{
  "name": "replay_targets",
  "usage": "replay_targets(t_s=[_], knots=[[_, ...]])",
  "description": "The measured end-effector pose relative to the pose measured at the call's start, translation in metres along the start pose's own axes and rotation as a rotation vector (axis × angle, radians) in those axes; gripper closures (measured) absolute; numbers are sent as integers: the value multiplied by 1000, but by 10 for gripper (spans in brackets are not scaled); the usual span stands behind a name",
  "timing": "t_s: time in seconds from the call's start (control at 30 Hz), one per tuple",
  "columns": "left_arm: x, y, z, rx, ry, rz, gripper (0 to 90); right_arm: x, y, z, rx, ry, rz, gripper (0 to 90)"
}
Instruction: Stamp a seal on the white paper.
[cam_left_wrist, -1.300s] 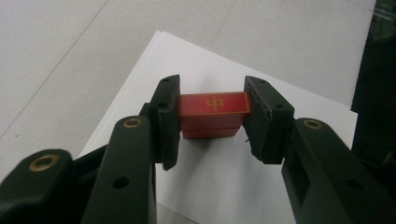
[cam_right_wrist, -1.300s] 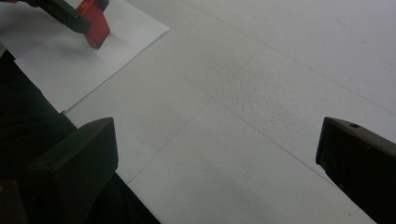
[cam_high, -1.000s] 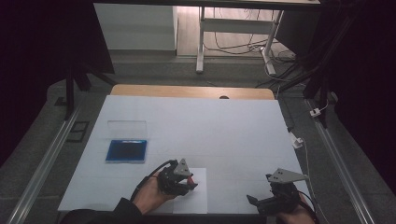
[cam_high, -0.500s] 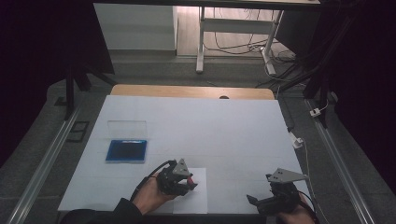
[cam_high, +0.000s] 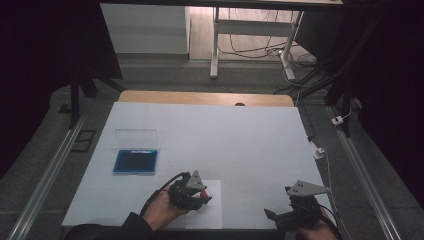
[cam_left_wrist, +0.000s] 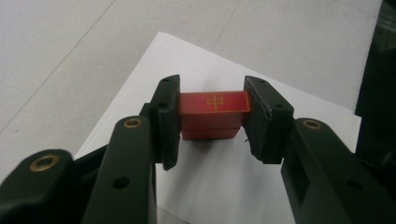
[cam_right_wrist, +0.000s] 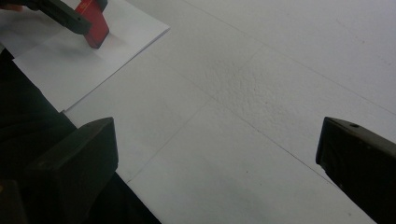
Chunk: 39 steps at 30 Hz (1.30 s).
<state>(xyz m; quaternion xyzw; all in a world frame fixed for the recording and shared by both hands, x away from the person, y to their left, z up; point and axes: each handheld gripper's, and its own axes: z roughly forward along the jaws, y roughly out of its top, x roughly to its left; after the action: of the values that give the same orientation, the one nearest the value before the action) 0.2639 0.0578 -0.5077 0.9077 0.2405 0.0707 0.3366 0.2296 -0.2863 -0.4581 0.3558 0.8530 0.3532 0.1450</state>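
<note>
Left tongs (cam_left_wrist: 212, 123) clamped, right tongs (cam_right_wrist: 217, 172) (idle) agape

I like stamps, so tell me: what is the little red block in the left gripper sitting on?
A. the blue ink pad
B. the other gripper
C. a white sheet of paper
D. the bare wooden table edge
C: the left gripper is clamped on the red stamp block, whose lower end meets the white sheet of paper; the blue ink pad lies apart, farther left on the table.

Almost nothing differs from the earlier pictures. At the lower middle of the high view, the left gripper (cam_high: 202, 196) looks a touch lower on the sheet of paper (cam_high: 212, 220); too slight to be sure.
</note>
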Motion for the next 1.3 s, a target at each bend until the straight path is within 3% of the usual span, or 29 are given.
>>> replay_targets(t_s=[0.2, 0.47, 0.73, 1.3], knots=[[0, 1, 0, -5, 0, 24, 586, 0, 0, 0, -3, 6, 3, 0], [2, 3, -12, -77, -16, 10, 585, -1, 0, -1, -5, 6, 6, 0], [5, 3, -15, -66, -17, 20, 585, -1, -1, -1, -5, 6, 4, 0], [14, 1, -33, -83, 5, -22, 585, -1, -1, -1, -9, 5, 7, 0]])
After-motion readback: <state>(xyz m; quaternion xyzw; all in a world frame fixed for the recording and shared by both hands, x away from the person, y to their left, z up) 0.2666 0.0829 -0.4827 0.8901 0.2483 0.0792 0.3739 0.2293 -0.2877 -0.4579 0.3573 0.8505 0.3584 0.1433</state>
